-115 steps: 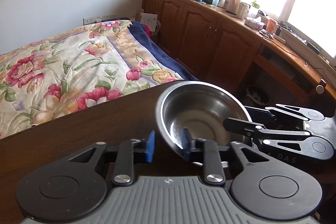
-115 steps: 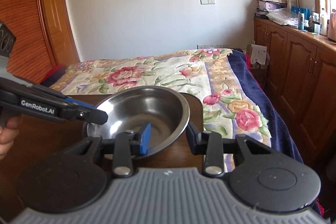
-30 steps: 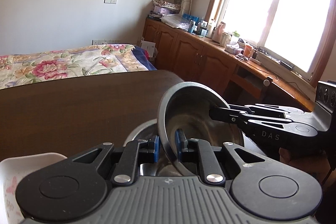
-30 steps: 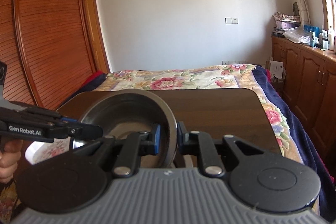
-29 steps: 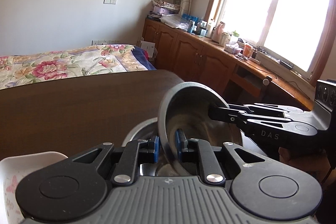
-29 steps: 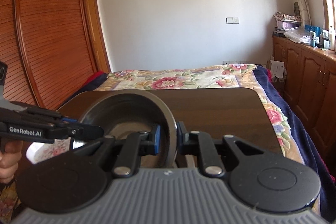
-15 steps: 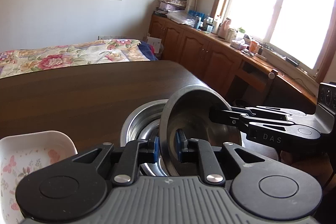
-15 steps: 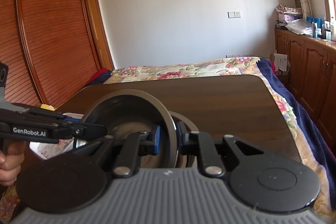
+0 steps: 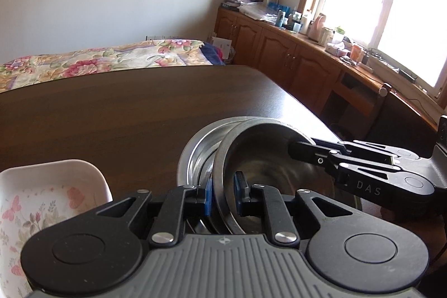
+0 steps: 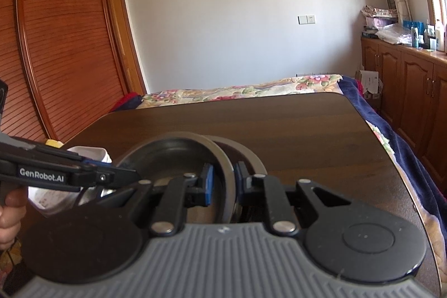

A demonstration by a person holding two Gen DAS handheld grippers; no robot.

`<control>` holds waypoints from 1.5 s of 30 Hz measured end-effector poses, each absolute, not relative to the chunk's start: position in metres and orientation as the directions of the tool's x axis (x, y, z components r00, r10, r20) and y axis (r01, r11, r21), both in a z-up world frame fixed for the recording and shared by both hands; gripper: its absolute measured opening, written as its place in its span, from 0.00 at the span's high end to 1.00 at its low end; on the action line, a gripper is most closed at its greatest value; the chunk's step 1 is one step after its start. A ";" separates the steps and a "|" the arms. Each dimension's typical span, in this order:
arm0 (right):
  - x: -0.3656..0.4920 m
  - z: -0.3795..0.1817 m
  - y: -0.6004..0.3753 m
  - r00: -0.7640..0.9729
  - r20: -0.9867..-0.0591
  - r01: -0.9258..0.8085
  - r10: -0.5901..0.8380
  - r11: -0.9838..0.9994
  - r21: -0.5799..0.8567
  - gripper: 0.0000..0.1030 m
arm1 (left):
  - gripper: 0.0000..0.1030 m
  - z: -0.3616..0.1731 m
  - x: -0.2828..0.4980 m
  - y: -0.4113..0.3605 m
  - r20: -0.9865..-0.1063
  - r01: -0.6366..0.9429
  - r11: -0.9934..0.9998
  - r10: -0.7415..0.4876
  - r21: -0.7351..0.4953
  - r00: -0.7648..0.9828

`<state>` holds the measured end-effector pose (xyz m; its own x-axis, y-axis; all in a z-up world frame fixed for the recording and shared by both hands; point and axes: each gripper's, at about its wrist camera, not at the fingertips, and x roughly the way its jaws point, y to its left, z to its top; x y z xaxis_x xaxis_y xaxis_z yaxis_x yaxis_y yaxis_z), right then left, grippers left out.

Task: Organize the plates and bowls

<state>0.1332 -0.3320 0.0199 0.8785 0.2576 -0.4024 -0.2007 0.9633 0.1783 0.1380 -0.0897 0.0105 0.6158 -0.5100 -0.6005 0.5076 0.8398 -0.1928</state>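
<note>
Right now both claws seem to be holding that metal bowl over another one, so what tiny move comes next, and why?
Probably ease it down. The held steel bowl is pinched at its rim by the left claw and right claw, tilted just above the lower steel bowl on the table.

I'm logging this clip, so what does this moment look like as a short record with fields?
held: steel bowl, tilted
left gripper: shut on bowl's near rim
right gripper: shut on bowl's opposite rim
below: second bowl on the table, held bowl partly in it
left of bowls: floral dish
hand: on left gripper's handle
stage: nesting not finished, both grippers clamped
</note>
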 end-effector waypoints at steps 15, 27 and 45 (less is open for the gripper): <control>0.130 0.019 -0.321 0.909 -0.364 -0.188 0.202 0.979 0.073 0.80 | 0.84 0.010 0.134 -0.086 -0.576 0.470 0.862 -0.485 -0.188 0.658; 0.121 0.029 -0.328 0.934 -0.312 -0.162 0.174 0.985 0.064 0.80 | 0.84 0.017 0.112 -0.074 -0.482 0.458 0.866 -0.495 -0.204 0.723; 0.108 0.014 -0.342 0.945 -0.297 -0.113 0.139 0.988 0.103 0.78 | 0.47 0.005 0.087 -0.060 -0.427 0.434 0.888 -0.456 -0.154 0.781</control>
<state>0.1081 -0.3417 0.0137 0.9447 0.1393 -0.2969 -0.1133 0.9882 0.1031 0.0872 -0.0599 0.0046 0.7812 -0.4557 -0.4267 0.4337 0.8878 -0.1540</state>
